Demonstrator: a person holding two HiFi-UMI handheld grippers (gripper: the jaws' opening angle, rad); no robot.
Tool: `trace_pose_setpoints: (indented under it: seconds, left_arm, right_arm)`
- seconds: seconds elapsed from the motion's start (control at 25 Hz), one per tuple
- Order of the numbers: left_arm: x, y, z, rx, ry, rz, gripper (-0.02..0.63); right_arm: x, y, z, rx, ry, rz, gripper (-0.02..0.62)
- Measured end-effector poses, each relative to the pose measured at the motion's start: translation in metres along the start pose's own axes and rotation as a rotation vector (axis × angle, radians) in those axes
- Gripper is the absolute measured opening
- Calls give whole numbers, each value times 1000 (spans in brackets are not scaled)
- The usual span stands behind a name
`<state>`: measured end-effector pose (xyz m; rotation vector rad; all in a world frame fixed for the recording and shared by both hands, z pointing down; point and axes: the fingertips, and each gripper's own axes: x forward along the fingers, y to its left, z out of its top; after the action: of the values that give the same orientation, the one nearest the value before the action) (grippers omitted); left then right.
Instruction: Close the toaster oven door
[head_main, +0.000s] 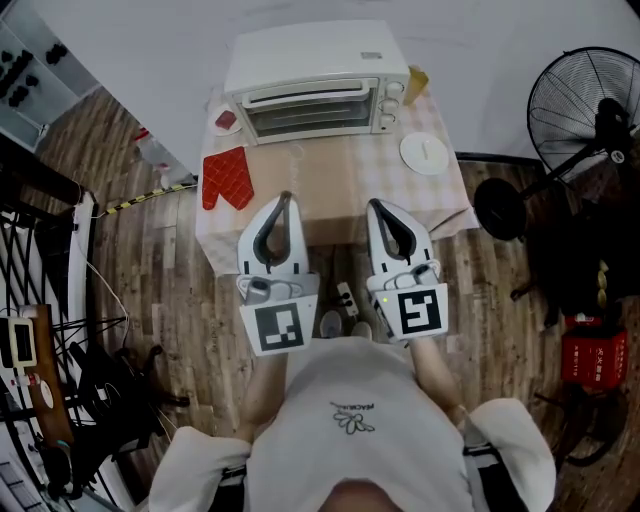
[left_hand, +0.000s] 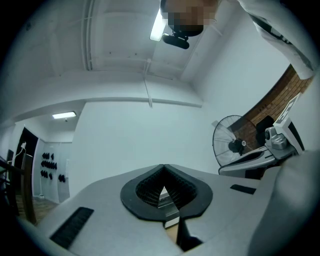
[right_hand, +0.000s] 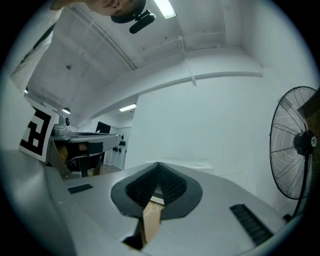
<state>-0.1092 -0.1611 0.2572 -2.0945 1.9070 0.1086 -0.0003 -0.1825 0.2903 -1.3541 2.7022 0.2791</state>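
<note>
The white toaster oven stands at the back of the table, and its glass door looks upright against the front. My left gripper and right gripper hover side by side over the table's near edge, well short of the oven. Both are shut, with the tips touching and nothing between them. In the left gripper view the left gripper points up at the wall and ceiling, and the right gripper does the same in the right gripper view. Only a sliver of the table shows through each gap.
On the checked tablecloth lie a red oven mitt, a white plate and a small dish. A yellow object sits beside the oven. A black standing fan is at the right, and shelving is at the left.
</note>
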Motion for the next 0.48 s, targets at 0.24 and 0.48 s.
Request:
trace_pose_setpoints:
  seconds: [0.24, 0.48]
  left_arm:
    - [-6, 4, -5, 30, 16, 15, 17]
    - [-10, 9, -8, 46, 31, 21, 17]
  right_arm:
    - [-1, -1, -2, -7, 13, 1, 9]
    - [-2, -1, -6, -17, 31, -1, 9]
